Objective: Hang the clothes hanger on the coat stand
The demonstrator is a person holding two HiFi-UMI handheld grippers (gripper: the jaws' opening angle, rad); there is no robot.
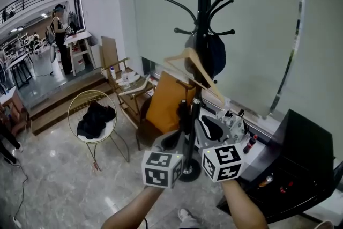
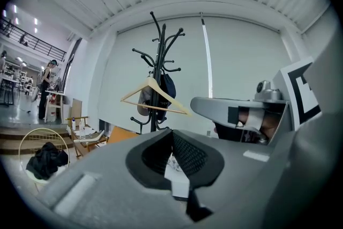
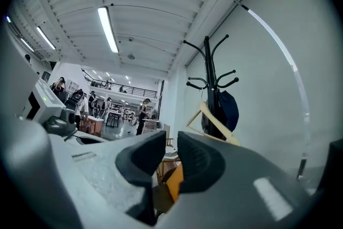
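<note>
A light wooden clothes hanger [image 1: 210,83] hangs tilted on a lower hook of the black coat stand [image 1: 201,2], next to a dark cap [image 1: 215,56]. Both grippers are held low near the stand's base, well below the hanger and apart from it. My left gripper [image 1: 169,140] is shut with nothing in it; in the left gripper view [image 2: 171,134] its pads meet, and the hanger [image 2: 136,89] and the stand [image 2: 158,61] are far ahead. My right gripper [image 1: 213,129] is open with a narrow empty gap [image 3: 171,139]; its view shows the hanger [image 3: 217,122] up to the right.
A round wire-frame table [image 1: 80,102] with a black cloth stands to the left. A wooden chair [image 1: 128,91] and an orange panel [image 1: 166,104] sit behind the stand. A black cabinet [image 1: 305,158] is at the right, with a red bottle [image 1: 249,143] beside it. A person [image 1: 60,35] stands far back left.
</note>
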